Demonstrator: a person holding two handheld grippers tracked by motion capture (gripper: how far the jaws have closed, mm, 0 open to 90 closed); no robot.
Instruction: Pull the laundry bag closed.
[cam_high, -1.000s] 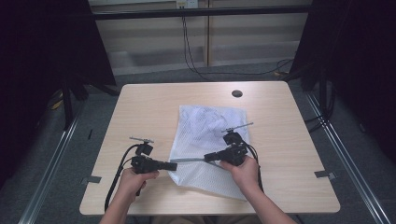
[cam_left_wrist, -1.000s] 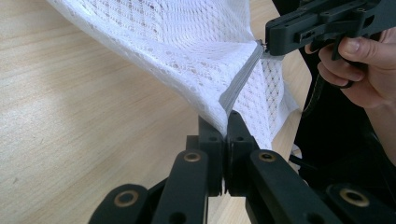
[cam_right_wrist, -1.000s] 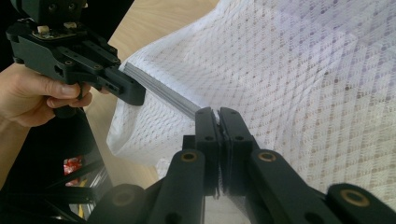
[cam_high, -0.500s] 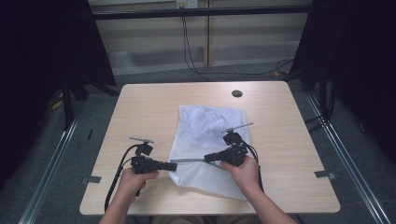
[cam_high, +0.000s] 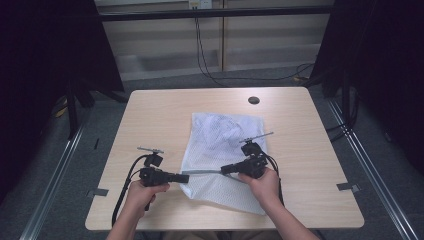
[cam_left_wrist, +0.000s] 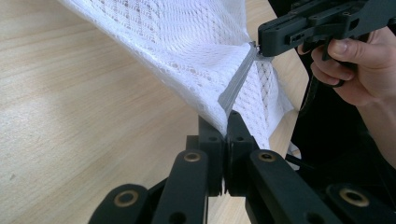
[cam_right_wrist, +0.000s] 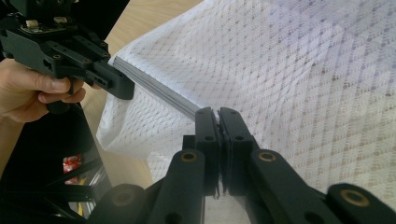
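One white mesh bag (cam_high: 220, 150), grey zip strip (cam_high: 205, 172), lying centre-worktop (cam_high: 150, 115) toward 6 o'clock. Two hand-held grippers: left hand-held gripper (cam_high: 186, 177) and right hand-held gripper (cam_high: 223, 170), each clamped on the strip.

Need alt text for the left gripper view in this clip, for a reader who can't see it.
The left gripper's two black jaws are shut on a grey zipper strip along the edge of a white mesh laundry bag, lifted above a light wooden table. At upper right, a hand holds the right gripper on the same strip.
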